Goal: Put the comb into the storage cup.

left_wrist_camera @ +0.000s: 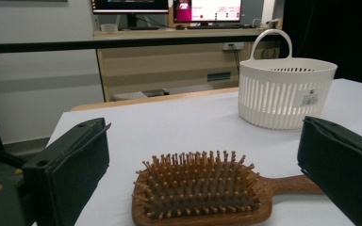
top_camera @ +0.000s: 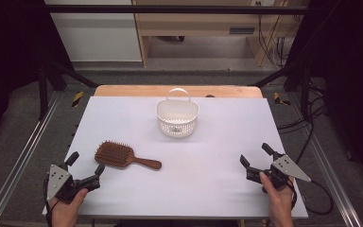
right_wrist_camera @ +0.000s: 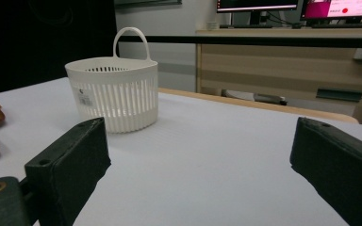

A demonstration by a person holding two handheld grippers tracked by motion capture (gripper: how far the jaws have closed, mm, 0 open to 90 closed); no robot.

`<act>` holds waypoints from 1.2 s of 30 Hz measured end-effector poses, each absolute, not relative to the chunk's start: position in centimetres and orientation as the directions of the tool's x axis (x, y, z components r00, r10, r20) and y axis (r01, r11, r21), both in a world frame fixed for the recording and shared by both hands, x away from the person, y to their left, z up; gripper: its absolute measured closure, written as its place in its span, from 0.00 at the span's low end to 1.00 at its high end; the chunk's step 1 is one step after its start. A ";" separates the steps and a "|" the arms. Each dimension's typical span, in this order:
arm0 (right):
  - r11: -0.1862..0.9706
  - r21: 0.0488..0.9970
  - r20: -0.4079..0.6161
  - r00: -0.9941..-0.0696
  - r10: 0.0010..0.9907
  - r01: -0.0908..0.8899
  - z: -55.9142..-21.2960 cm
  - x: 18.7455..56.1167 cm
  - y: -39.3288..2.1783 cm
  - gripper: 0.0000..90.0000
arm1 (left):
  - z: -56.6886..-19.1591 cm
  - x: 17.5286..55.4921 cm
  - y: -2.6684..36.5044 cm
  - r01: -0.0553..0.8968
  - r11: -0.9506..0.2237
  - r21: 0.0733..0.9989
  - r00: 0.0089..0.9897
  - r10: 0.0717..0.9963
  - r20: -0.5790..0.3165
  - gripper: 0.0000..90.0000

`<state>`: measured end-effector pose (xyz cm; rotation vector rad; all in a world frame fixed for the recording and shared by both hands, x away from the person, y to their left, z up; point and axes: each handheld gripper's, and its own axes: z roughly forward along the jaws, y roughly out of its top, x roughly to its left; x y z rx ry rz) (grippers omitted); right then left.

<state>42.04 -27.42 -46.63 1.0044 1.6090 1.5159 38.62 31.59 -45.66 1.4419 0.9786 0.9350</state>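
Note:
A wooden hairbrush (top_camera: 120, 155) lies bristles up on the white table (top_camera: 217, 142), left of centre, its handle pointing right. Just in front of my left gripper (top_camera: 85, 162) the hairbrush (left_wrist_camera: 202, 190) sits between the wide-apart jaws, untouched. My left gripper (left_wrist_camera: 202, 165) is open. A white slotted basket (top_camera: 177, 116) with a loop handle stands upright at the middle back of the table. In the right gripper view the basket (right_wrist_camera: 115, 96) stands far ahead at the left. Near the front right edge my right gripper (top_camera: 256, 155) is open over bare table, and my right gripper (right_wrist_camera: 200, 162) holds nothing.
A wooden strip (top_camera: 177, 90) runs along the table's far edge. Beyond it stand a wooden cabinet (top_camera: 203, 28) and cables. Metal frame rails (top_camera: 23, 156) flank the table on both sides. Monitors (left_wrist_camera: 169, 5) sit on a desk in the background.

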 end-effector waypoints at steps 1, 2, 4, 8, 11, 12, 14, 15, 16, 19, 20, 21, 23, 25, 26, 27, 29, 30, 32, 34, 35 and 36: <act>0.005 0.997 0.030 -0.459 0.888 0.074 -46.7 42.1 -27.4 0.06 | -45.7 38.7 31.5 0.081 -0.054 0.995 0.336 0.941 0.023 0.03; -0.005 0.997 0.040 -0.463 0.885 0.077 -46.7 42.1 -27.4 0.06 | -45.8 38.8 31.5 0.092 -0.053 0.994 0.328 0.944 0.020 0.03; -0.004 0.997 0.040 -0.464 0.885 0.079 -46.7 42.1 -27.4 0.06 | -45.8 38.8 31.4 0.100 -0.053 0.994 0.324 0.946 0.018 0.03; 0.004 0.998 0.029 -0.470 0.882 0.070 -46.7 42.1 -26.8 0.05 | -45.6 38.6 31.1 0.093 -0.064 0.994 0.334 0.942 0.029 0.03; 0.013 0.996 0.029 -0.479 0.877 0.083 -46.8 42.1 -26.5 0.05 | -45.6 38.6 31.1 0.100 -0.065 0.993 0.345 0.938 0.027 0.03; 0.011 0.996 0.033 -0.479 0.877 0.089 -46.8 42.1 -26.5 0.05 | -45.6 38.6 31.2 0.102 -0.051 0.993 0.353 0.936 0.012 0.03; 0.005 0.995 0.042 -0.486 0.873 0.095 -46.9 42.1 -26.4 0.05 | -45.5 38.5 31.3 0.101 -0.040 0.994 0.360 0.933 0.001 0.04; 0.011 0.995 0.037 -0.482 0.875 0.096 -46.9 42.2 -26.4 0.05 | -45.5 38.4 31.3 0.103 -0.055 0.993 0.357 0.934 0.015 0.04; 0.010 0.995 0.039 -0.482 0.875 0.099 -46.9 42.3 -26.3 0.05 | -45.5 38.4 31.3 0.109 -0.065 0.992 0.350 0.936 0.022 0.05; 0.023 0.994 0.030 -0.484 0.875 0.103 -46.9 42.4 -26.0 0.06 | -45.4 38.5 31.5 0.123 -0.069 0.990 0.337 0.941 0.024 0.08; 0.032 0.994 0.022 -0.487 0.873 0.103 -46.9 42.3 -25.9 0.06 | -45.1 38.6 31.6 0.123 -0.070 0.990 0.333 0.943 0.025 0.09; 0.036 0.994 0.019 -0.488 0.873 0.104 -46.9 42.3 -25.9 0.06 | -44.9 38.7 31.6 0.121 -0.071 0.990 0.332 0.943 0.027 0.11; 0.044 0.994 0.012 -0.488 0.873 0.103 -46.9 42.2 -25.8 0.06 | -44.5 38.9 31.5 0.124 -0.079 0.989 0.334 0.942 0.033 0.15; 0.040 0.993 0.019 -0.489 0.872 0.111 -46.9 42.3 -25.8 0.06 | -44.1 39.4 31.5 0.133 -0.086 0.987 0.340 0.940 0.036 0.18; 0.042 0.993 0.018 -0.490 0.871 0.113 -47.0 42.3 -25.8 0.06 | -43.9 39.6 31.5 0.136 -0.092 0.986 0.341 0.939 0.040 0.20; 0.044 0.993 0.017 -0.491 0.871 0.113 -47.0 42.3 -25.9 0.06 | -43.7 40.0 31.6 0.143 -0.090 0.986 0.348 0.937 0.035 0.22; 0.045 0.992 0.017 -0.491 0.871 0.114 -47.0 42.4 -25.9 0.07 | -43.6 40.3 31.6 0.154 -0.085 0.984 0.350 0.936 0.026 0.27; 0.042 0.992 0.022 -0.493 0.870 0.119 -47.0 42.4 -25.9 0.07 | -43.4 40.9 31.9 0.178 -0.084 0.980 0.337 0.941 0.019 0.32; 0.041 0.991 0.028 -0.495 0.868 0.128 -47.1 42.4 -25.8 0.07 | -43.2 41.6 32.4 0.203 -0.066 0.977 0.336 0.942 -0.006 0.38; 0.056 0.990 0.015 -0.496 0.868 0.129 -47.1 42.4 -25.7 0.07 | -42.8 42.4 32.7 0.225 -0.090 0.970 0.339 0.941 0.009 0.49; 0.055 0.990 0.016 -0.497 0.868 0.129 -47.1 42.4 -25.7 0.07 | -42.6 42.8 32.8 0.235 -0.113 0.965 0.340 0.940 0.028 0.51; 0.054 0.991 0.016 -0.499 0.866 0.126 -47.1 42.4 -25.7 0.07 | -42.5 43.2 32.8 0.247 -0.137 0.959 0.337 0.940 0.048 0.55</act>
